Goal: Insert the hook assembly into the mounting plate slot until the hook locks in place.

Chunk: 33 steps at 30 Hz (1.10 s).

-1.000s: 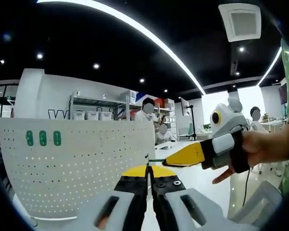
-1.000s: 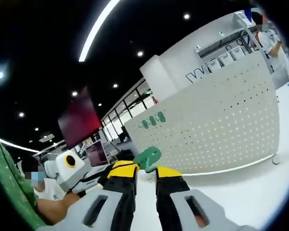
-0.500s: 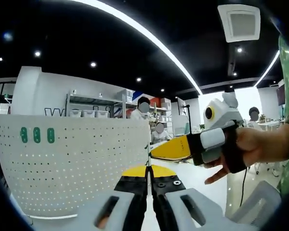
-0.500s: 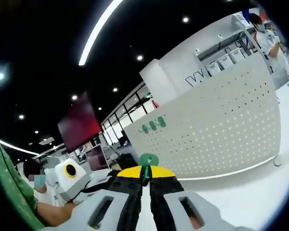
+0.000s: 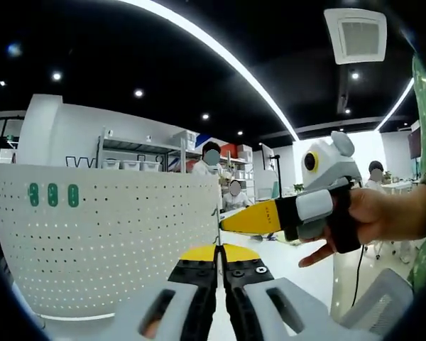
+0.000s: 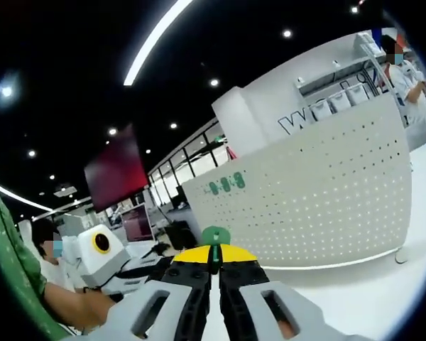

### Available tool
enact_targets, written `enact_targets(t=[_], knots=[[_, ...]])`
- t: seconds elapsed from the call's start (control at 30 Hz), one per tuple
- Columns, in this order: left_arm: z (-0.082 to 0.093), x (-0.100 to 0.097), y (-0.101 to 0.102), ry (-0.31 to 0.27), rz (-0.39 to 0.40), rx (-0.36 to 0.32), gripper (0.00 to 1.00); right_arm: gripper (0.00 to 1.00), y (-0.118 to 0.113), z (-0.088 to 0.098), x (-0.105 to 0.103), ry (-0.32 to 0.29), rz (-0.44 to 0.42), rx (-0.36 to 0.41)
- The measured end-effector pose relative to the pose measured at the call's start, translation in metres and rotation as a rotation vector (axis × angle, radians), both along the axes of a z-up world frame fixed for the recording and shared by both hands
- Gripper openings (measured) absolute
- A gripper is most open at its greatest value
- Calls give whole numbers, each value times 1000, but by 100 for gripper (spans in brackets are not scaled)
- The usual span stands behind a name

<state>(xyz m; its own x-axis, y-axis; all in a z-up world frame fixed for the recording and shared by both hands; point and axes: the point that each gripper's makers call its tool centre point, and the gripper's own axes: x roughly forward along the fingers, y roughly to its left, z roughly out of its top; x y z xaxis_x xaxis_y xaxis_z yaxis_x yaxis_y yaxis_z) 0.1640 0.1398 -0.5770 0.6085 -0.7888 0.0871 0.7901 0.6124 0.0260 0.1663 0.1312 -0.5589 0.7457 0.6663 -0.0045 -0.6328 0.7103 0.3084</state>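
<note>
Both views low, facing pegboard (image 5: 106, 234)

Open-plan lab or office-style workspace with a dark ceiling, crossed by a long curved light strip (image 5: 220, 50), dotted with small round spotlights and fitted with a square air vent (image 5: 355, 32). White perforated pegboard panel (image 5: 113, 241) standing on a white table (image 6: 355, 291), with metal shelving (image 5: 149, 160) holding storage bins behind it. People in white coats (image 5: 211, 165) near the shelves, a dark red wall screen (image 6: 117, 177) and desks with monitors farther off.
</note>
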Motion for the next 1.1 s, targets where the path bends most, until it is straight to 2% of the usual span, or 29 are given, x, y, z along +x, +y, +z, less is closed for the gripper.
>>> enact_targets(t=[0.33, 0.43, 0.5, 0.67, 0.83, 0.93, 1.1], knots=[[-2, 0, 2, 8, -12, 17, 5, 1, 2, 2, 0, -80, -16, -149], [1, 1, 6, 16, -7, -1, 7, 1, 3, 0, 0, -122, -26, -248], [2, 1, 6, 11, -8, 3, 7, 1, 8, 0, -2, -129, -20, -254], [4, 0, 4, -5, -8, 20, 5, 1, 12, -1, -5, -171, -19, -338], [4, 1, 5, 32, -5, -12, 3, 2, 11, 0, -5, -190, -20, -362], [6, 1, 6, 40, 5, -28, 1, 5, 10, 0, -4, -190, -27, -353], [2, 9, 5, 69, 3, -45, 1, 5, 9, -3, -3, -178, -33, -344]])
